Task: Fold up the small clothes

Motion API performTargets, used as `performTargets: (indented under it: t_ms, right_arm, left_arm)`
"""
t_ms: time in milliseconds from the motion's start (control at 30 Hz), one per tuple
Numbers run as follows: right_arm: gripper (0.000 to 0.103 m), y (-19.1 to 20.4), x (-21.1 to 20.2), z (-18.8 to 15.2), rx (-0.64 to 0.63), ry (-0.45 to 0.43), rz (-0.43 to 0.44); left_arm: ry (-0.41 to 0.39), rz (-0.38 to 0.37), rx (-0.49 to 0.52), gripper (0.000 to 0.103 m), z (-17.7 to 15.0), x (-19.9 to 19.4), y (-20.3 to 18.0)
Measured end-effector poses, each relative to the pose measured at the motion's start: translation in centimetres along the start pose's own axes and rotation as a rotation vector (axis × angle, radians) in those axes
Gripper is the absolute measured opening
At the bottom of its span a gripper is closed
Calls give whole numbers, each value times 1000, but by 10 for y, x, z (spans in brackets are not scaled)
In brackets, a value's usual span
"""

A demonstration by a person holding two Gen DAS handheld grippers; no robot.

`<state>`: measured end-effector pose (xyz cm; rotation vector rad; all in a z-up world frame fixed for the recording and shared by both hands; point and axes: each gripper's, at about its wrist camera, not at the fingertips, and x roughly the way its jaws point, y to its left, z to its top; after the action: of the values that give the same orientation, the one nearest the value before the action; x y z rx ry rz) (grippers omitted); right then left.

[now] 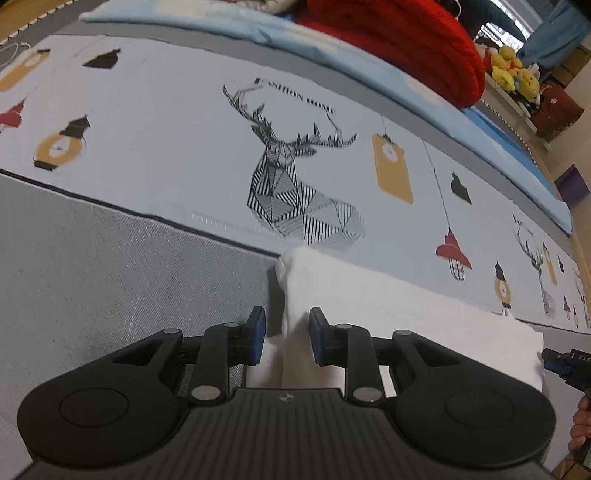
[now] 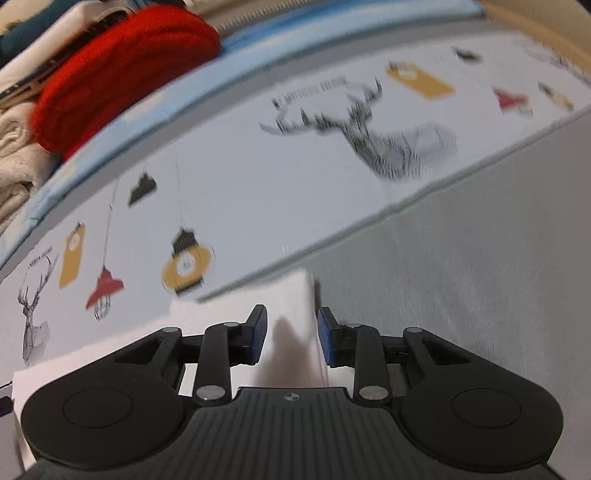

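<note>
The left gripper (image 1: pixel 284 338) is sitting at the left end of the white cloth (image 1: pixel 406 314), its blue pads spread apart with the cloth's left edge rising between them and neither pad visibly pressing the fabric. That placement suggests it is lined up to nip this corner, or has just let it go (the pictures cannot settle which).

The cloth itself is lying on the bedsheet (image 1: pixel 166 122), across the boundary where the grey band meets the pale panel printed with a deer (image 1: pixel 291 177) and hanging lamps. It is looking thick and doubled, so the fold is probably partly made.

The right gripper (image 2: pixel 291 334) is mirroring the left at the cloth's right end, its pads likewise parted around the upstanding edge of the fabric. Working both ends at once would keep the edge straight.

Along the far edge of the bed, a red knitted garment (image 2: pixel 122 70) is lying on a blue blanket (image 1: pixel 207 26), well apart from the work.
</note>
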<state>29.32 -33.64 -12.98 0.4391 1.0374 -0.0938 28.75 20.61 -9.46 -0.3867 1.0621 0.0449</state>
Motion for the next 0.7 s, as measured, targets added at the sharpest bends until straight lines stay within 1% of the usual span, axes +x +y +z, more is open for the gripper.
performTargets:
  t_ms: [100, 133, 167, 200, 267, 333, 367, 400, 433, 500, 533, 567, 600, 633, 667, 700]
  right_arm:
    - [31, 7, 4, -6, -44, 19, -5]
    - [24, 9, 3, -7, -62, 14, -8]
    - [2, 12, 2, -6, -79, 4, -12]
    - [1, 14, -2, -6, -91, -26, -18]
    - [0, 13, -13, -2, -73, -95, 14]
    - [0, 13, -23, 1, -70, -160, 43]
    - [0, 13, -26, 2, -77, -182, 48]
    - [0, 14, -27, 3, -84, -193, 50]
    - [1, 15, -26, 3, -90, -190, 46]
    - [4, 13, -22, 3, -91, -149, 19]
    - [9, 10, -18, 2, -90, -111, 9]
    - [17, 7, -17, 1, -92, -76, 14]
    - [21, 5, -17, 0, -95, -50, 18]
    - [24, 3, -18, -3, -101, -29, 17]
    - [24, 2, -19, -6, -112, -6, 23]
    - [24, 1, -22, -9, -125, 15, 36]
  left_arm:
    - [6, 8, 20, 28, -2, 2, -4]
    - [5, 9, 31, 25, -3, 2, -5]
    - [5, 2, 44, 7, -3, 2, -6]
    - [-4, 2, 53, 7, -3, 0, -7]
    - [-78, 22, 68, 7, -1, -11, -8]
    - [-118, 21, 54, 6, -1, -18, -4]
    - [-115, 34, 56, 7, -1, -18, -4]
    - [-96, 41, 58, 7, -2, -16, -3]
    - [-65, 31, 52, 7, -3, -13, -2]
    - [-21, 20, 47, 9, -5, -10, -1]
    - [-20, 25, 57, 9, -6, -12, -1]
    - [-23, 26, 68, 15, -8, -16, -1]
    - [-21, 13, 72, 24, -11, -19, -1]
    - [-12, -7, 71, 29, -14, -22, -1]
    - [-1, -22, 74, 36, -17, -25, -1]
    - [16, -31, 85, 38, -22, -28, 0]
